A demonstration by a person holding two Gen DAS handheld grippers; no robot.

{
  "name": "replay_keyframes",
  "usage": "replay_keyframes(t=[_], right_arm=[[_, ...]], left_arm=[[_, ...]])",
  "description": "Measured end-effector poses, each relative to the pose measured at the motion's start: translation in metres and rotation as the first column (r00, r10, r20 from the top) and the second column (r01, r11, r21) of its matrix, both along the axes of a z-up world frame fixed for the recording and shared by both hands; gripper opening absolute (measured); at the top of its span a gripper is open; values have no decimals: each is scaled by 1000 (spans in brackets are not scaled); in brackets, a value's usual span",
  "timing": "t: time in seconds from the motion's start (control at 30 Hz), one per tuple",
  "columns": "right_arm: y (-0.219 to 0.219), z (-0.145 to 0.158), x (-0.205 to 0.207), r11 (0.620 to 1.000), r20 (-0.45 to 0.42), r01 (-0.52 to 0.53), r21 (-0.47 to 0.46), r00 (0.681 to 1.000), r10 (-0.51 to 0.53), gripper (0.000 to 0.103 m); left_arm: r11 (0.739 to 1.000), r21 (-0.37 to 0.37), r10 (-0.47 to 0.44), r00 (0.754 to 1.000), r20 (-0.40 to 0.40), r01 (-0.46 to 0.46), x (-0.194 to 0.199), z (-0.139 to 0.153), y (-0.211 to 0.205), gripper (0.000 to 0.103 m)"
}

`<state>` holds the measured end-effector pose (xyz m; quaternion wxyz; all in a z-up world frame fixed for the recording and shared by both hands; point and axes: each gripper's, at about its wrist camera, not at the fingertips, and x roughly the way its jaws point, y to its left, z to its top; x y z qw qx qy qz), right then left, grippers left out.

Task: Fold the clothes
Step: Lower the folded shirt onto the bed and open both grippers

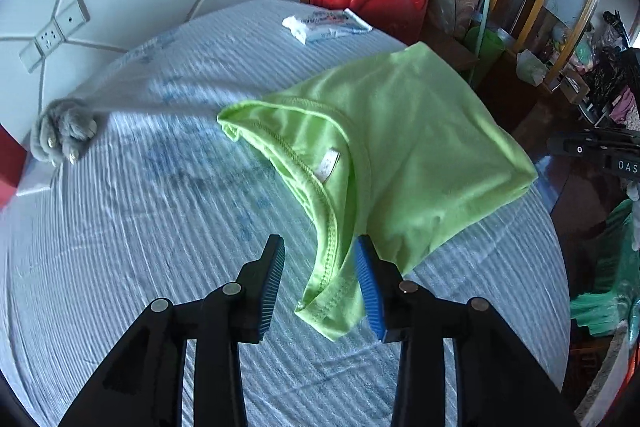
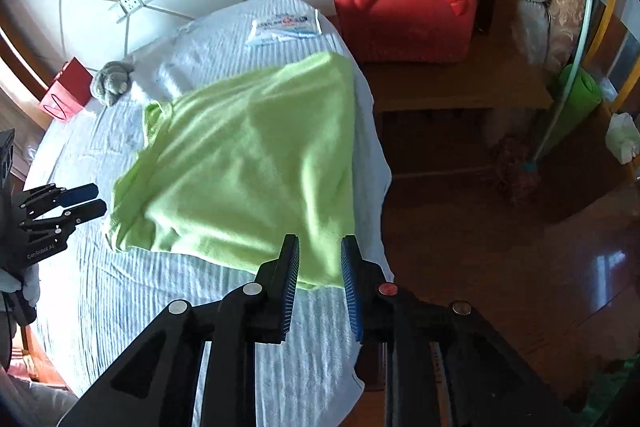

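Now the left gripper (image 1: 320, 283) hangs with its jaws spread, the near sleeve edge of the lime-green shirt (image 1: 384, 147) lying between the blue pads (image 1: 370, 291), nothing pinched. Over on the right, the right gripper (image 2: 320, 287) is parted too, poised at the shirt's near right corner without clamping it. The shirt itself sprawls across the right half of the bed (image 1: 140, 227), collar and white label turned up on its left side, and its right edge reaches the edge of the mattress. Further out, a grey plush toy (image 1: 64, 135) sits at the far left by the headboard, a white printed packet (image 1: 324, 25) lies at the far end, and a red case (image 2: 404, 11) stands beyond the bed's far right corner.
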<state>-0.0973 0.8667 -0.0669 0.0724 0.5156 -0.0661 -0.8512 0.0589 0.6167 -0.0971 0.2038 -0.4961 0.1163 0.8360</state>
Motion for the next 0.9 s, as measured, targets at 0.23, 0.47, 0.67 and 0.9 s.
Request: replay_keyframes(t=[0.23,0.47,0.67,0.9], right_arm=[[-32,18,1,998,-76,-22,-63,997,17,77],[-46,25,13,1000,-115,0,-30,993,-3,103],[-51,28,15,1000,-129,5,-3,992,-5,103],[-54,22,11,1000,-111,-14,3,994,14,103]], left_arm=[[992,119,34,999,-13,-32,9,31,18,55],[983,156,95,995,28,-98,10,39,24,72],[987,128,91,995,44,-96,13,36,33,72],[987,125,94,995,28,-97,14,34,39,72]])
